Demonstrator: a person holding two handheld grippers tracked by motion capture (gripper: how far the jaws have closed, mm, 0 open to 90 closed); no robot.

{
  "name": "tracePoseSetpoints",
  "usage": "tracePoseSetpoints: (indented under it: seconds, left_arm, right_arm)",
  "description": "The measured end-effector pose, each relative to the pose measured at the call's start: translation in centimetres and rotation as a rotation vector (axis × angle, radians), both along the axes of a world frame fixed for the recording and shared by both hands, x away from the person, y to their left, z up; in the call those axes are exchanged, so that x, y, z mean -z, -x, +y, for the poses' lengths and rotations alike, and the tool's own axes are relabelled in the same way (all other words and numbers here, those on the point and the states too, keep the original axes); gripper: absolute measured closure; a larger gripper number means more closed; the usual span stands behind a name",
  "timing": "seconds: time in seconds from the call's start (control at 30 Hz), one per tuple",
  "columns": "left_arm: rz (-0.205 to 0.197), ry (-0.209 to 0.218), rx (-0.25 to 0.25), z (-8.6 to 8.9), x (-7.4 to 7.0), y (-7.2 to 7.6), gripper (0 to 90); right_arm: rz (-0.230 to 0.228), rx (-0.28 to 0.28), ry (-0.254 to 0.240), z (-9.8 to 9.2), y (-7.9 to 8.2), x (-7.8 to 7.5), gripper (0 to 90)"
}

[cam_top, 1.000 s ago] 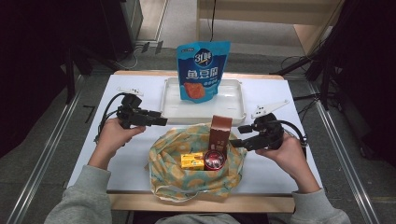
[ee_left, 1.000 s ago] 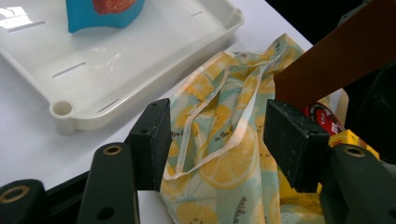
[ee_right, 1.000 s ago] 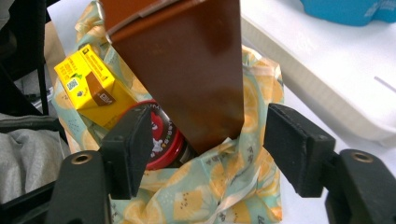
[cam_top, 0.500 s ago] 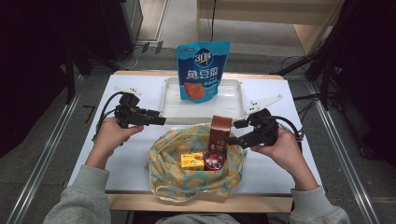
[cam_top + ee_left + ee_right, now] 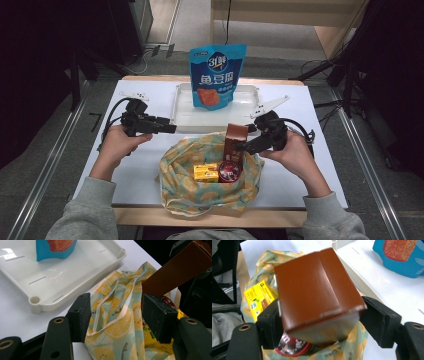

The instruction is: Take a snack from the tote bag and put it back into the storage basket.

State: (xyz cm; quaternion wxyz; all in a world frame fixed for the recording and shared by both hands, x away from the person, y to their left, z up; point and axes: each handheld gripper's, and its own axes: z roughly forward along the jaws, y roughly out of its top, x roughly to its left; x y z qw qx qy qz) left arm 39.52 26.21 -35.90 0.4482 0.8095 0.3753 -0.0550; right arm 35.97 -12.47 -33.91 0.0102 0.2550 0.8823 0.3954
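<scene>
A lemon-print cloth bag point(image 5: 210, 192) lies open at the table's near middle. In it stand a tall brown box point(image 5: 236, 139), a yellow box point(image 5: 206, 172) and a round red tin point(image 5: 230, 173). My right gripper point(image 5: 241, 146) reaches in from the right. Its jaws have just been opening and now flank the brown box point(image 5: 317, 292) without pressing on it; the right gripper point(image 5: 324, 322) is open. My left gripper point(image 5: 172, 128) hovers open at the bag's left edge. In the left gripper view, the left gripper point(image 5: 116, 312) has the bag's point(image 5: 122, 322) rim and strap lying loose between its jaws.
A white tray point(image 5: 185, 117) sits behind the bag with a blue snack pouch point(image 5: 216, 75) standing upright in it. Small white pieces lie at the back left point(image 5: 132, 94) and back right point(image 5: 272, 104) of the white table point(image 5: 135, 175).
The right hand and its gripper have drifted slightly away from the person, staying beside the brown box. The left hand and the bag's contents have stayed put.
</scene>
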Motion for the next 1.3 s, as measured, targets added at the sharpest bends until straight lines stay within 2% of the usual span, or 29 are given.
tracePoseSetpoints:
  seconds: [0.37, 0.53, 0.97, 1.13, 1.3]
  left_arm:
    - [0.002, 0.008, -0.001, 0.2, -0.1, 0.0, 40.3]
    - [0.004, 0.013, -0.005, 0.4, -0.1, 0.0, 40.2]
    - [0.009, 0.020, -0.004, 0.6, -0.1, 0.0, 39.9]
    - [0.011, 0.021, -0.001, 0.6, -0.1, 0.0, 39.7]
    - [0.014, 0.021, -0.007, 0.8, -0.1, 0.1, 39.5]
  right_arm:
    - [0.000, -0.025, 0.008, 1.6, -0.8, -0.3, 31.9]
    - [-0.009, -0.015, 0.000, 1.4, -1.0, -0.5, 40.5]
    - [-0.015, -0.005, 0.001, 1.1, -1.1, -0.7, 42.9]
    - [-0.012, -0.008, 0.005, 1.3, -1.2, -1.3, 43.1]
    - [-0.022, -0.005, -0.013, 1.1, -1.2, -2.0, 43.3]
